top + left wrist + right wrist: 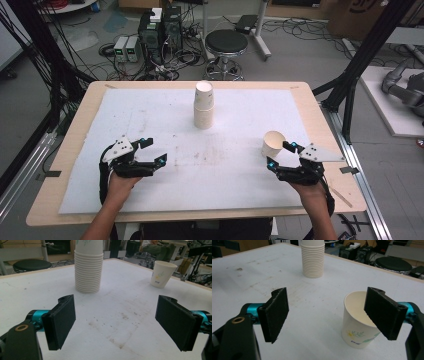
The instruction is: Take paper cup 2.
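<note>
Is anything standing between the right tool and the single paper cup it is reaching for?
Nothing visible. The right tool is open, and the single paper cup stands upright just ahead, near one jaw. The cup stack stands well apart, toward the table's far side.

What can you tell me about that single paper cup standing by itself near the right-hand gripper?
The single cup is cream paper with a small green leaf print and blue lettering low on its side. It stands upright, mouth up, and looks empty, on the white mat, well apart from the tall cup stack. The right gripper is open just beside it; whether a jaw touches the rim is unclear.
</note>
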A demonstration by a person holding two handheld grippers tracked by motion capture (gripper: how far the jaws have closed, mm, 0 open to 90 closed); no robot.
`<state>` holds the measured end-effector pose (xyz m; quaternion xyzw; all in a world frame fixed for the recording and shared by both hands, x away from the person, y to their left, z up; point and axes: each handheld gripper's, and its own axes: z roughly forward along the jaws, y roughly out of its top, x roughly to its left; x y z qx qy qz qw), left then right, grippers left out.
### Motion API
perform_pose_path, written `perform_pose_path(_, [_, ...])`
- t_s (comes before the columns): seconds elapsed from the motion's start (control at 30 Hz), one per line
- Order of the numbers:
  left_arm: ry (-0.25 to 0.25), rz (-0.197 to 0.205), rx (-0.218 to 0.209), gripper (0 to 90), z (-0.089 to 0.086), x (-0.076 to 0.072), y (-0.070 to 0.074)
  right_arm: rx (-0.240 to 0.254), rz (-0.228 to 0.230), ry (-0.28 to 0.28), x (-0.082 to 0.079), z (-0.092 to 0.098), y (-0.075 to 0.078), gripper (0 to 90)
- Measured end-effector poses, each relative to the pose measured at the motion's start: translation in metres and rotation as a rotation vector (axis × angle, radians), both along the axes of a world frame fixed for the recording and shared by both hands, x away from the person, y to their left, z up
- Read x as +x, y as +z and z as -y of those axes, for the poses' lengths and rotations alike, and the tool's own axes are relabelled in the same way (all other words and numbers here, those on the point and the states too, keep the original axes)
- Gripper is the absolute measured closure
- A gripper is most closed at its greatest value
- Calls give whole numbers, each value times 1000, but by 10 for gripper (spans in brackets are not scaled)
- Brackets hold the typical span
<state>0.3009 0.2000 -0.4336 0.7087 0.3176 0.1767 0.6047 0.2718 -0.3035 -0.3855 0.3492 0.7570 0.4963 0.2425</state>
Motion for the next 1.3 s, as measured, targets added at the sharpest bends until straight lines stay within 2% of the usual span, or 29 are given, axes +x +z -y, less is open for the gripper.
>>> perform_pose_path(0.07, [4, -5, 6, 166, 0, 0, 0, 0, -2, 2, 0, -1, 0, 204])
perform_pose_path(0.17, [4, -9, -6, 166, 0, 0, 0, -6, -1, 7, 0, -1, 0, 204])
perform_pose_path(0.33, [-1, 6, -17, 166, 4, 4, 6, -12, 1, 16, 0, -3, -2, 204])
perform_pose_path(0.6, [-7, 13, -36, 165, 9, 16, 29, -15, -6, 21, -1, -2, -3, 204])
perform_pose_path(0.77, [-14, 9, -43, 152, 17, 32, 51, -15, -16, 36, -1, -4, 0, 204])
perform_pose_path(0.87, [-44, 13, -45, 152, 23, 43, 64, -18, -13, 47, 0, -5, 0, 204])
perform_pose_path(1.03, [-57, 23, -16, 156, 34, 62, 86, -20, -26, 58, 1, -7, 0, 204])
perform_pose_path(1.1, [-57, 23, -18, 157, 39, 70, 94, -20, -32, 60, 1, -7, -1, 204])
perform_pose_path(1.3, [-63, 19, 1, 157, 51, 90, 109, -20, -37, 67, 1, -8, -1, 204])
